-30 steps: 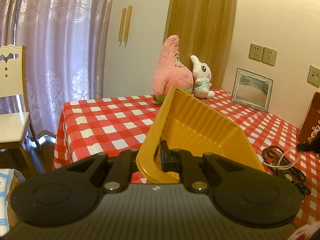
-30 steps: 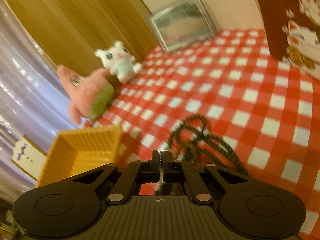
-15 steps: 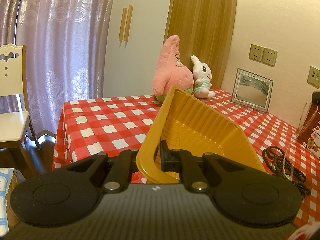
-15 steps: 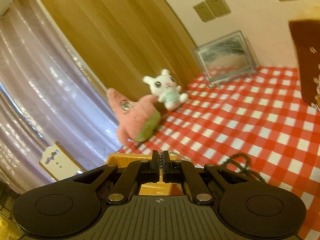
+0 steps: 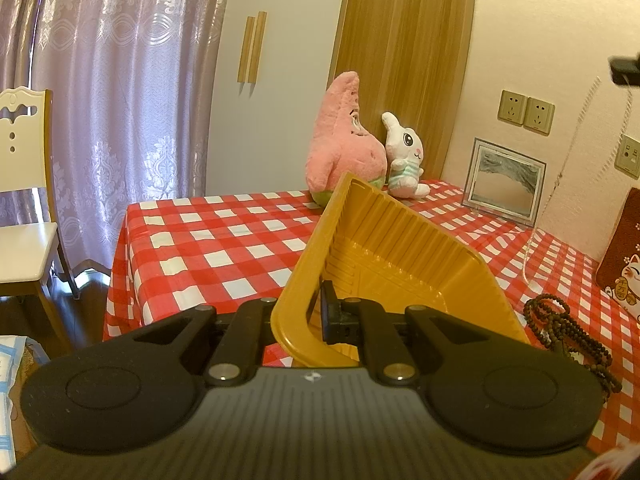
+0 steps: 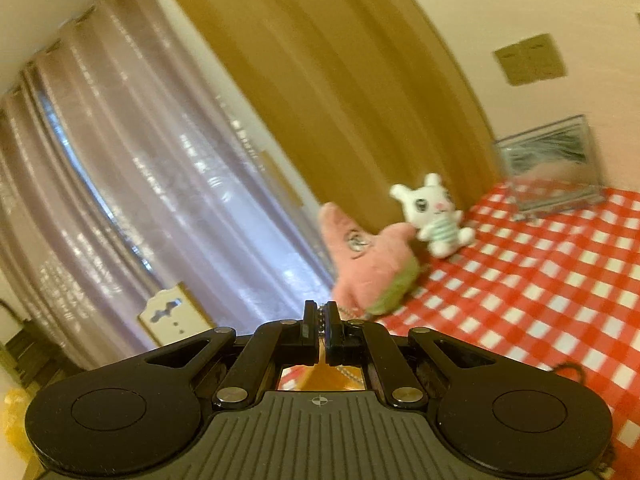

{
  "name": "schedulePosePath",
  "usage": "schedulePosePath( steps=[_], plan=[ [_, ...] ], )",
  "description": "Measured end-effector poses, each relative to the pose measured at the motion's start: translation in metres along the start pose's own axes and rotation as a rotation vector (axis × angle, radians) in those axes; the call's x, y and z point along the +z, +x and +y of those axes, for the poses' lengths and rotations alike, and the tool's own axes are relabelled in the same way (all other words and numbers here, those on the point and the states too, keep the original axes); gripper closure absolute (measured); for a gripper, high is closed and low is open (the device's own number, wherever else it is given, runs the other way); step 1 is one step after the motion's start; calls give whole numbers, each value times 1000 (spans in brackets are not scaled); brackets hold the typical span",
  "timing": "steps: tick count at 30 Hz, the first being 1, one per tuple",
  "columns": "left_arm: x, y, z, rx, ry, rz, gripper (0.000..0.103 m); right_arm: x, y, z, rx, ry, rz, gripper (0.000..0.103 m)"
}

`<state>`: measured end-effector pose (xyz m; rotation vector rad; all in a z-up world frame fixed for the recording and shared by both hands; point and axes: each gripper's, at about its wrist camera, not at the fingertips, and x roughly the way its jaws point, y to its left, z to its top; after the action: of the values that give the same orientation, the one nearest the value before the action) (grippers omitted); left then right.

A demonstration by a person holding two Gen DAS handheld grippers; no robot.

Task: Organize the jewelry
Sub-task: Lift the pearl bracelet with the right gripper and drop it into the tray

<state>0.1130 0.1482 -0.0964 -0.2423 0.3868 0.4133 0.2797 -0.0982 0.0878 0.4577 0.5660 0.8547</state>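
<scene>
My left gripper (image 5: 316, 312) is shut on the near rim of a yellow ribbed plastic tray (image 5: 400, 248), which it holds tilted above the red checked table (image 5: 224, 248). My right gripper (image 6: 320, 320) is shut on a thin silver chain (image 6: 321, 317). In the left wrist view that gripper (image 5: 626, 70) shows high at the top right edge, and the silver chain (image 5: 554, 188) hangs from it down toward the table beside the tray. A dark beaded necklace (image 5: 568, 328) lies coiled on the cloth to the right of the tray.
A pink star plush (image 5: 344, 148) and a white bunny plush (image 5: 404, 156) stand at the table's far edge. A framed picture (image 5: 504, 182) leans on the wall, and a red box with a cat print (image 5: 620, 256) stands at the right. A white chair (image 5: 20, 208) is left of the table.
My right gripper has risen from the table with the silver chain, which now hangs high in the air. The left gripper and the tray have not moved.
</scene>
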Motion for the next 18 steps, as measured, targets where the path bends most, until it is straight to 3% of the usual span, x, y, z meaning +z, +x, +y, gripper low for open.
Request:
schedulePosePath(
  steps=[12,18],
  plan=[
    [1,0,0,-1,-7,0,95,-29,66,31,88,-13,135,100],
    [0,0,-1,-2,-9,-1,95,-65,85,26,88,18,251,100]
  ],
)
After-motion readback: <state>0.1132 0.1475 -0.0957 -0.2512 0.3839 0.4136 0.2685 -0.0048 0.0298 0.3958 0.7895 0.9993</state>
